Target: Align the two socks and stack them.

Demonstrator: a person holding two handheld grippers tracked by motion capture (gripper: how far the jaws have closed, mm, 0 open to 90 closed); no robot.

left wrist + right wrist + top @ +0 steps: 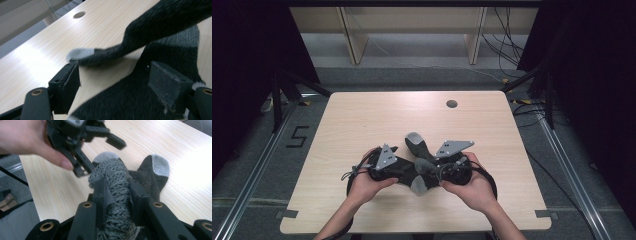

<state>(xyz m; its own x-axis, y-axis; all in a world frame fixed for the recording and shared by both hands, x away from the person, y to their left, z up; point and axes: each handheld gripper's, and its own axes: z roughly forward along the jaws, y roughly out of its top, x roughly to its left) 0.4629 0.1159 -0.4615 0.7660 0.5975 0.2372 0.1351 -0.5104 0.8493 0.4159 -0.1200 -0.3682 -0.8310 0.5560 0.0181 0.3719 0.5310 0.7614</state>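
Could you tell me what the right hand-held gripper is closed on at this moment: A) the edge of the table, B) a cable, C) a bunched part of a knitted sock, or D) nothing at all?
C: in the right gripper view, the right hand-held gripper has both black jaws pressing a bunched grey knitted sock.

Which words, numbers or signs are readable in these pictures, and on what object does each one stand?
"5": a dark figure on the grey floor, left of the table.
No other text is readable: none on the socks, the left gripper or the right gripper.
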